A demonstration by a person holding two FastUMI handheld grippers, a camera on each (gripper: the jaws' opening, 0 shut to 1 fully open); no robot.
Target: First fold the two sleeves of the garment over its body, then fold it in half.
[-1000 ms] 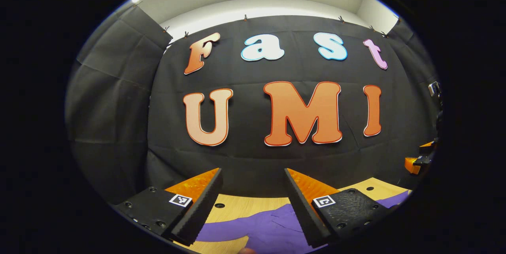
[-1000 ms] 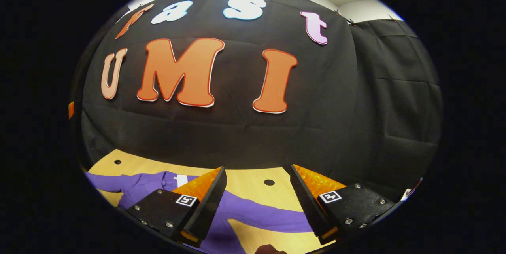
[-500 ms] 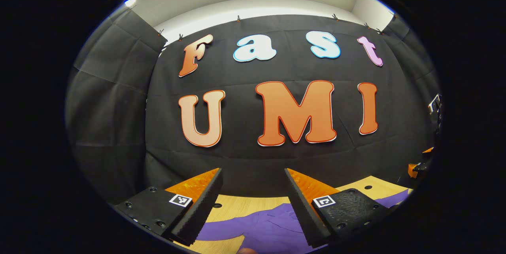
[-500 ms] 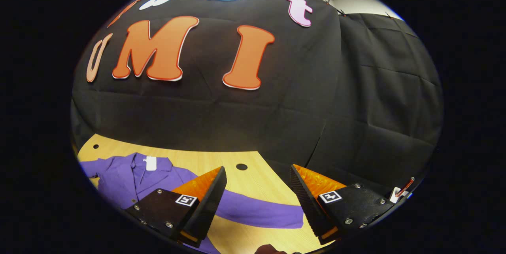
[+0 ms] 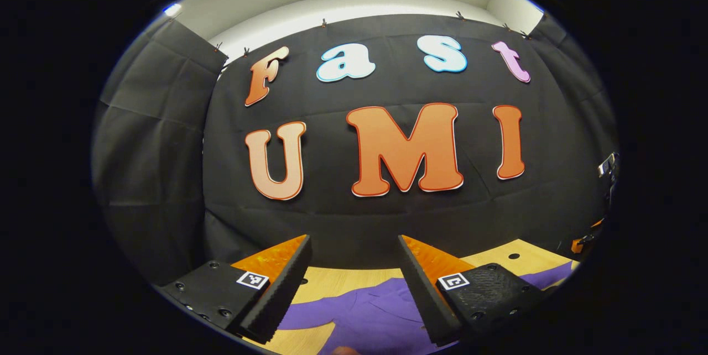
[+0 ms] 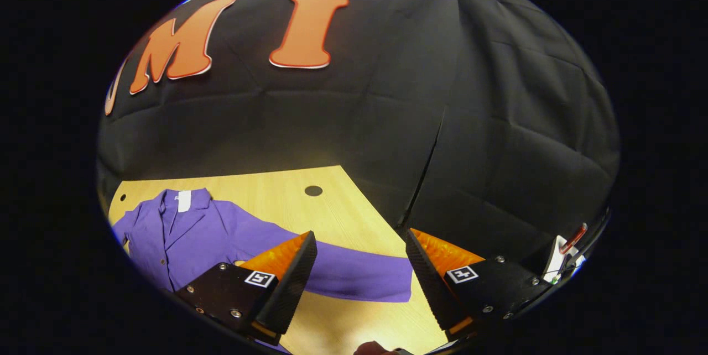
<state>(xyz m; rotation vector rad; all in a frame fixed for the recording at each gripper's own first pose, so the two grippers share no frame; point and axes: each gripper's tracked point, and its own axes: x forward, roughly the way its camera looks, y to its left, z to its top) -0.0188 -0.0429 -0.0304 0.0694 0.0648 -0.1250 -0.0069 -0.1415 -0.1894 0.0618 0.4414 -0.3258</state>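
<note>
My right claw (image 6: 357, 283) hangs released above the shirt's (image 6: 188, 233) outstretched sleeve (image 6: 354, 280), lined up to pinch it; my left claw (image 5: 354, 288) waits released.

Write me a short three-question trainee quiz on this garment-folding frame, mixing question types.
1. True or false: the right tool is shut on the purple shirt's sleeve.
2. The sleeve in the right gripper view lies: A) folded over the body, B) stretched out flat on the wooden table, C) hanging off the edge.
3. Fill in: the left tool is ____ above the shirt.

Key
1. False: its jaws stand apart, nothing between them.
2. B.
3. Open.
</note>
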